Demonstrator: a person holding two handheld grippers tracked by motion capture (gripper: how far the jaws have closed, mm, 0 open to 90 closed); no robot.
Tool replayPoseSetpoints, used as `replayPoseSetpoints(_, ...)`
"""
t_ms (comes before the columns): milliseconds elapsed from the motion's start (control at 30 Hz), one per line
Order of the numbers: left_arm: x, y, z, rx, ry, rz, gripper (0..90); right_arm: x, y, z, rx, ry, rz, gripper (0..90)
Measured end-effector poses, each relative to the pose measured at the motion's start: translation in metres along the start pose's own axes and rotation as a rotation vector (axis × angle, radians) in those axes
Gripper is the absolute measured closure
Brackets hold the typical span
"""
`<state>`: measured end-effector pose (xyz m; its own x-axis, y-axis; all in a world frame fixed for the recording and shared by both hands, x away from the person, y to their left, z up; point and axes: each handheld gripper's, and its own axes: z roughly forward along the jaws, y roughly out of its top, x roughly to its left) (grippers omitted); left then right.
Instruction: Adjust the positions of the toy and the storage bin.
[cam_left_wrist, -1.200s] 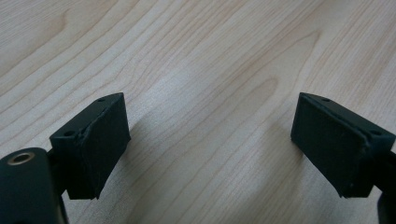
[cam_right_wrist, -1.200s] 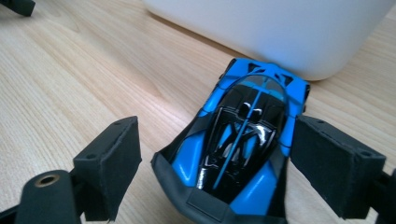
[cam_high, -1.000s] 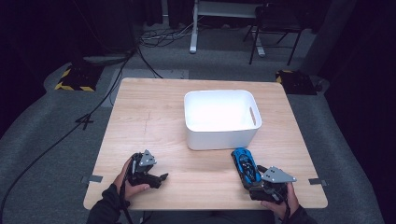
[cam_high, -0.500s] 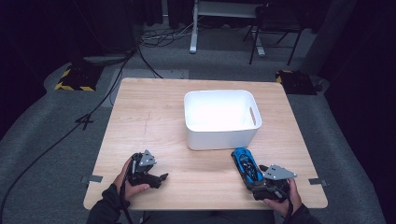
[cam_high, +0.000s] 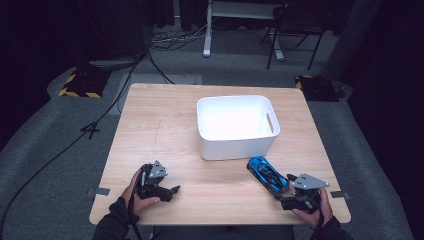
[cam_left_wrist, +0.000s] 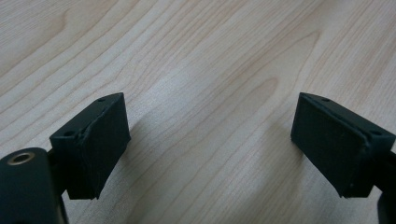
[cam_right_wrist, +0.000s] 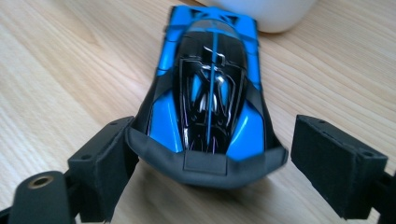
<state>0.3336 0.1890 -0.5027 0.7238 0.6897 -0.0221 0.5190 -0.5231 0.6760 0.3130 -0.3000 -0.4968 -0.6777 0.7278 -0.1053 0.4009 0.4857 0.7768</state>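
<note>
Dark grey carpet and black cables surround a pale wooden tabletop (cam_high: 165, 130), on which a white bin (cam_high: 236, 126) stands a little past the centre, towards one o'clock. Just off the bin's near right corner, at about five o'clock from it, lies a blue and black toy car (cam_high: 268, 174), set slantwise on the wood with one end close to the bin wall. The right tool (cam_high: 284, 199) rests at the tabletop's near edge, at five o'clock from the car, held in a hand (cam_high: 314, 210). In the right gripper view the car (cam_right_wrist: 210, 93) has its black end between the two black jaws, which stand wide apart; the jaw at nine o'clock looks to touch the car's corner, the one at three o'clock stands clear, and nothing is gripped. The left tool (cam_high: 172, 190) sits at seven o'clock from the bin, well apart from it, its jaws (cam_left_wrist: 210, 144) spread wide over bare wood.
</note>
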Motion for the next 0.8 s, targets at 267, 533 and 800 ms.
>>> replayPoseSetpoints(267,0.000,0.000,0.000,-0.001,0.001,-0.002,11.8,-0.022,-0.006,0.000,0.003,0.073,0.012,15.0)
replayPoseSetpoints(533,0.000,0.000,0.000,-0.001,0.000,-0.001,11.8,-0.029,-0.007,-0.001,-0.004,0.083,0.027,16.0)
replayPoseSetpoints(800,0.000,0.000,0.000,0.001,0.002,0.003,11.6,-0.024,0.000,0.009,0.032,0.085,0.036,15.7)
